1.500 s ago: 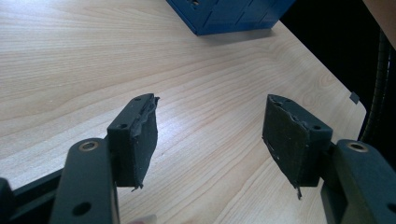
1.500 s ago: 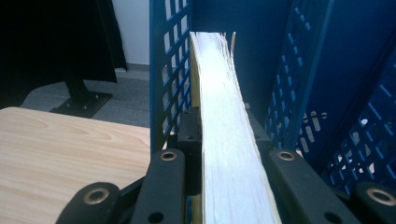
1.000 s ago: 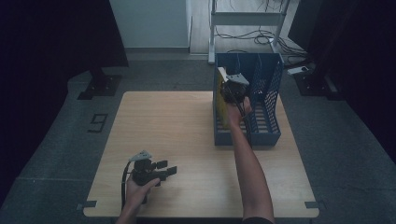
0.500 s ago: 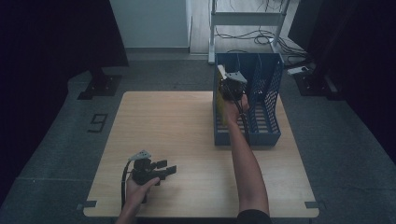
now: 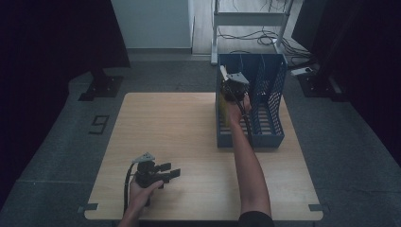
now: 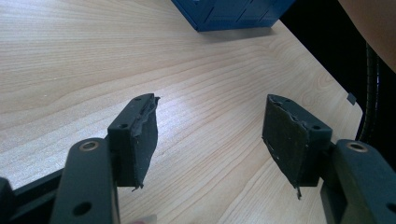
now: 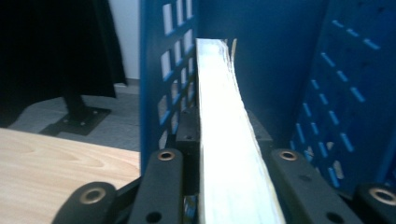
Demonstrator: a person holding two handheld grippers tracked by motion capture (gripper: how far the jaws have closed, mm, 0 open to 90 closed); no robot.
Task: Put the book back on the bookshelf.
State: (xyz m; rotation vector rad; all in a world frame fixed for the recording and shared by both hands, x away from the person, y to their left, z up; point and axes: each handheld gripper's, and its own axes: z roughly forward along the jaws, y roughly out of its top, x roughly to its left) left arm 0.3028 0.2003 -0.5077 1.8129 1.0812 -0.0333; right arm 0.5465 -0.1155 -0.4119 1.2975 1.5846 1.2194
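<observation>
The right gripper [image 5: 232, 85] stands the book [image 7: 224, 140] on edge in the leftmost slot of the blue file rack [image 5: 269, 94] at the table's [image 5: 189, 142] far right corner, its jaws just loosening. The left gripper [image 5: 163, 171] rests open and empty near the front edge.

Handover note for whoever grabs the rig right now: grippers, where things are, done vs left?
Left gripper: open, nothing between its jaws, low over the table near the front edge.
Right gripper: jaws on a book, just starting to open; book stands on edge inside the leftmost slot of the blue file rack.
Done: book is in the slot.
Left: finish the release, draw the right gripper out without tipping the book.
</observation>
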